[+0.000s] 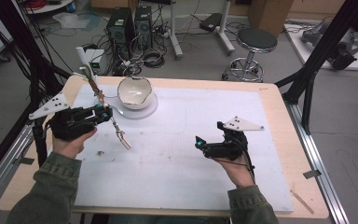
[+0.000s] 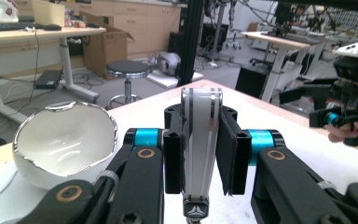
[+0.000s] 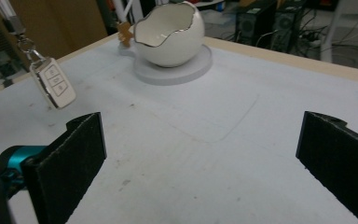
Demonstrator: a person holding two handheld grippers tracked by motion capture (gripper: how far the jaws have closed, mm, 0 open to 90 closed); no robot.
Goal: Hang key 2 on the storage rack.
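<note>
Left gripper (image 2: 200, 154): clenched on the key fob (image 2: 200, 140), its pads pressing the fob's two sides.
Right gripper (image 3: 200, 154): released, jaws wide apart with bare mat between them.
Key fob: white car key with a silver edge, held above the white mat (image 1: 191, 154); seen from the right gripper view it hangs from a ring and strap, its tip close to the mat.
Hidden: the fob's lower end is cut off in the left gripper view; in the high view its buttons are too small to read.
Bowl (image 1: 134, 92): one, white, egg-shaped with a jagged rim, on a round base (image 1: 142, 111); the visible interior is bare.
Count: two grippers, one fob, one bowl.
</note>
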